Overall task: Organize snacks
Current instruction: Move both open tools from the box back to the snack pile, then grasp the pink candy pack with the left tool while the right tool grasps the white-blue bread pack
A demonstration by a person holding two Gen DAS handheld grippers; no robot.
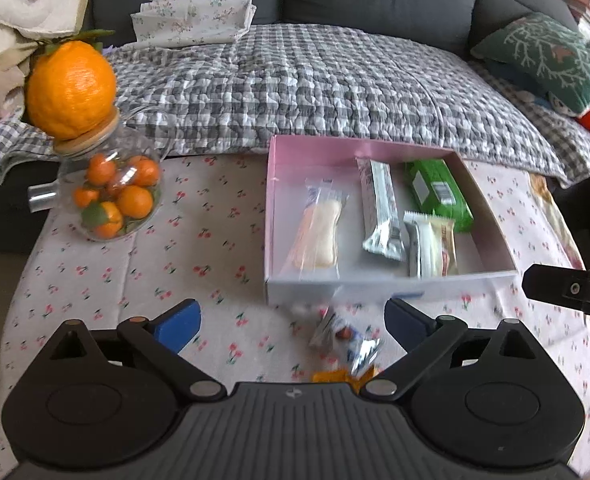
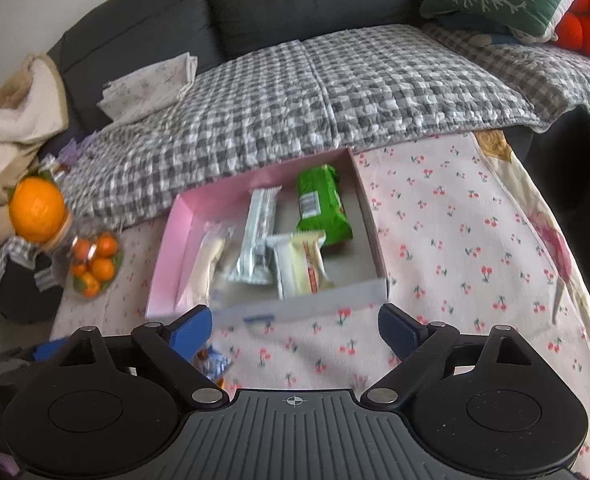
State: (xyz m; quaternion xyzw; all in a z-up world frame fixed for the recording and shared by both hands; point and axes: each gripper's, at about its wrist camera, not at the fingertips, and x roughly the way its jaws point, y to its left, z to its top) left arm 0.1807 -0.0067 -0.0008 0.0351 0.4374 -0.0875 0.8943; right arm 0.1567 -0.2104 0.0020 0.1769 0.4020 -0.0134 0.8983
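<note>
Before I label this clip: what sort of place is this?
Probably a home living room: a dark grey sofa with a grey checked quilt, facing a table under a cherry-print cloth.

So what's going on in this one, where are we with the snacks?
A person is sorting snacks with two handheld grippers. The shallow pink cardboard box on the cherry-print tablecloth already holds a clear-wrapped pale pastry, a silver bar, a green packet and a cream-coloured bar. The left gripper is open over a small pile of loose wrapped candies in front of the box. The right gripper is open and empty.
</note>
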